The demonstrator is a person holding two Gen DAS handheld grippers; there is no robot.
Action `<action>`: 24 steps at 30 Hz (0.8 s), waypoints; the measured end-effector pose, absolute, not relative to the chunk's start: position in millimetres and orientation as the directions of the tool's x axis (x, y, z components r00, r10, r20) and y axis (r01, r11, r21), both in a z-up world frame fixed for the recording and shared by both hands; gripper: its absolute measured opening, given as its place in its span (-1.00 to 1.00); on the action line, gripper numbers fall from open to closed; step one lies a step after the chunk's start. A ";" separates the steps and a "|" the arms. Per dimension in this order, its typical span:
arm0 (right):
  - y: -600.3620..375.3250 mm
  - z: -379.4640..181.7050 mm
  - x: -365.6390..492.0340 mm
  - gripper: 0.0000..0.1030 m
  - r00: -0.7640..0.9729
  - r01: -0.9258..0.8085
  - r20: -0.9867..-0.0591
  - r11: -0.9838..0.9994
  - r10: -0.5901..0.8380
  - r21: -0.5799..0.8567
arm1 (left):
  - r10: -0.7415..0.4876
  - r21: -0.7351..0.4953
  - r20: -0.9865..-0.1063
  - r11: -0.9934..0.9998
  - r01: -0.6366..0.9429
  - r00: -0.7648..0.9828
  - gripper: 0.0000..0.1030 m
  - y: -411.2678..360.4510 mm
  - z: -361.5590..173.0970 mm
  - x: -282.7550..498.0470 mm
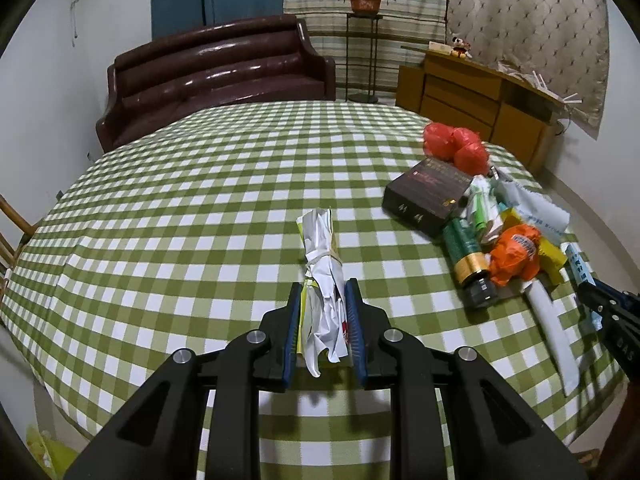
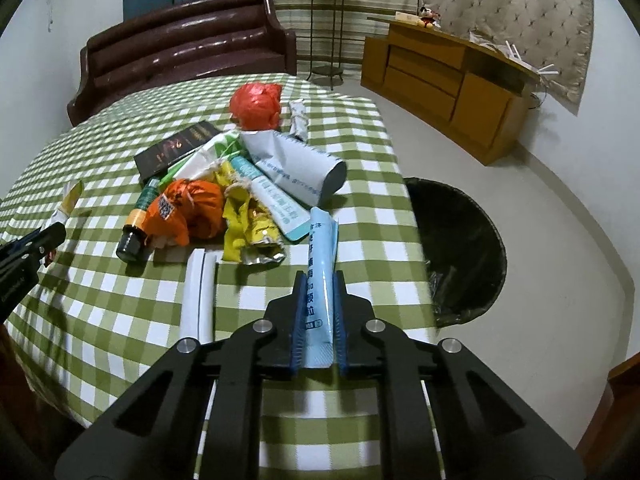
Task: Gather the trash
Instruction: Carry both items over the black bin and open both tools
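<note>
My left gripper is shut on a crumpled white and yellow paper bundle, held a little above the green checked tablecloth. My right gripper is shut on a light blue tube with dark print, pads pressing both its sides. A heap of trash lies on the cloth: a red bag, a dark box, a green bottle, an orange wrapper, a yellow wrapper, a white packet and a white strip. The left gripper also shows at the right wrist view's left edge.
A bin lined with a black bag stands on the floor just right of the table edge. A brown sofa sits behind the table, and a wooden cabinet and a plant stand stand further back.
</note>
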State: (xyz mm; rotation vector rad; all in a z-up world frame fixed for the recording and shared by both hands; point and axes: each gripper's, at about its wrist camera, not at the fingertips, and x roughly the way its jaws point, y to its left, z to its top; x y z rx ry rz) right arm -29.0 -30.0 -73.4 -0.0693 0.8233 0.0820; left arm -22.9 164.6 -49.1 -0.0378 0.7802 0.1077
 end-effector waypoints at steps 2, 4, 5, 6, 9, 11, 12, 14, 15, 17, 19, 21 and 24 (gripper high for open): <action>-36.4 -66.5 -30.7 -0.75 0.694 -0.089 -0.719 0.996 0.040 -0.031 | 0.071 0.002 -0.694 0.995 -0.097 0.716 -0.56 158.5 -44.4 -23.1; -45.5 -59.6 -31.4 -0.75 0.712 -0.077 -0.701 0.997 0.035 -0.030 | 0.055 -0.004 -0.683 0.997 -0.078 0.728 -0.56 150.5 -39.0 -22.6; -49.4 -56.2 -31.4 -0.75 0.720 -0.069 -0.693 0.997 0.029 -0.031 | 0.042 -0.006 -0.674 0.998 -0.062 0.738 -0.56 144.2 -35.5 -21.9; -55.3 -53.2 -30.4 -0.75 0.728 -0.060 -0.685 0.998 0.021 -0.033 | 0.030 -0.007 -0.666 0.999 -0.046 0.745 -0.56 137.9 -32.7 -20.6; -74.2 -48.3 -26.3 -0.75 0.746 -0.025 -0.666 0.999 -0.006 -0.037 | -0.004 -0.013 -0.651 1.000 -0.007 0.759 -0.56 119.2 -25.4 -15.1; -85.7 -45.8 -22.1 -0.75 0.753 0.000 -0.657 0.999 -0.026 -0.039 | -0.031 -0.016 -0.640 0.999 0.028 0.767 -0.56 101.4 -19.7 -8.8; -92.6 -44.5 -19.8 -0.75 0.758 0.012 -0.652 0.999 -0.032 -0.035 | -0.042 -0.017 -0.636 0.999 0.040 0.771 -0.56 94.1 -17.5 -6.1; -104.6 -42.4 -16.0 -0.75 0.765 0.031 -0.643 0.999 -0.046 -0.034 | -0.067 -0.020 -0.625 0.997 0.070 0.778 -0.56 77.4 -13.0 -0.4; -110.3 -41.4 -14.3 -0.75 0.769 0.040 -0.638 0.999 -0.053 -0.035 | -0.080 -0.021 -0.620 0.996 0.085 0.781 -0.56 68.4 -10.8 2.8; -124.9 -38.8 -9.8 -0.75 0.777 0.061 -0.626 0.998 -0.065 -0.028 | -0.109 -0.030 -0.612 0.993 0.114 0.783 -0.56 49.7 -7.0 9.8; -137.1 -37.6 -5.1 -0.75 0.783 0.074 -0.618 0.997 -0.069 -0.017 | -0.138 -0.038 -0.606 0.989 0.145 0.783 -0.56 30.2 -4.1 17.7; -148.7 -38.2 0.4 -0.75 0.785 0.085 -0.615 0.996 -0.075 -0.012 | -0.150 -0.029 -0.600 0.986 0.166 0.785 -0.56 13.3 -3.4 23.6; -159.4 -41.6 5.7 -0.75 0.790 0.089 -0.609 0.996 -0.075 -0.007 | -0.170 -0.026 -0.607 0.981 0.194 0.776 -0.56 -11.6 -5.2 36.1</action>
